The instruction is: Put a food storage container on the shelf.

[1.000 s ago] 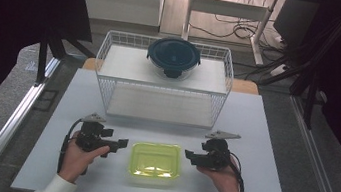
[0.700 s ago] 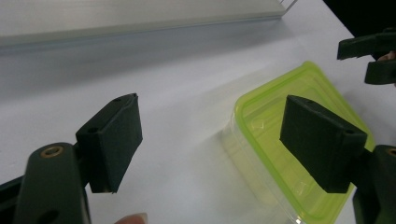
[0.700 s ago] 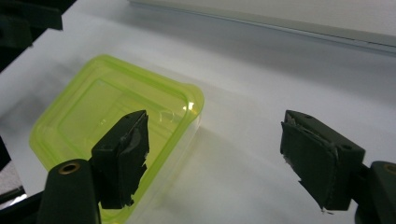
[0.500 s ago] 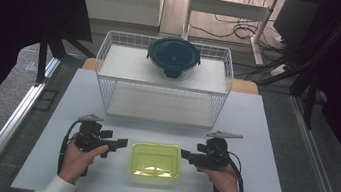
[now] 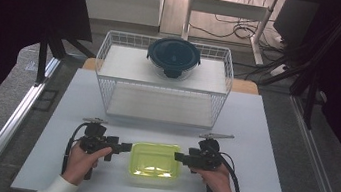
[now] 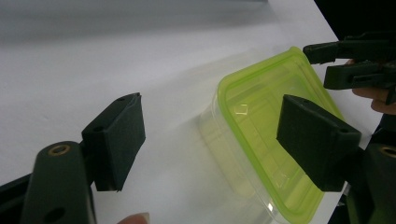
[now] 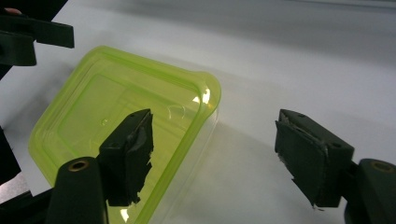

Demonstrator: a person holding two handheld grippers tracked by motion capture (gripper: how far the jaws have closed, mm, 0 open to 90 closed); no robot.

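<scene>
A: Looking down from the high view: green-lidded container (image 5: 154, 165) sits on the white table (image 5: 263, 139), near the front edge, btwn the two grippers.

B: Left gripper (image 5: 122, 147)?

A: At the container's left side, jaw tips right by the lid edge. In the left gripper view its pads (image 6: 116, 140) stand spread, w/ the container's near corner (image 6: 261, 154) in the gap; one pad hangs over the lid, the other is off over bare table. No pinch. Jaws have just been closing a little (nothing pressed btwn them).

B: And the right gripper (image 5: 178, 157)?

A: Same on the opposite side. In the right gripper view its pads (image 7: 128, 154) are spread too, one over the lid, the other clear over the table; container corner (image 7: 140, 107) btwn them, not gripped. Jaws have also just been closing.

B: Behind?

A: White wire basket (image 5: 109, 87) farther back, well apart from the hands. A round container w/ dark lid (image 5: 173, 57) rests on its top shelf. Can't tell what's inside either container.
</scene>
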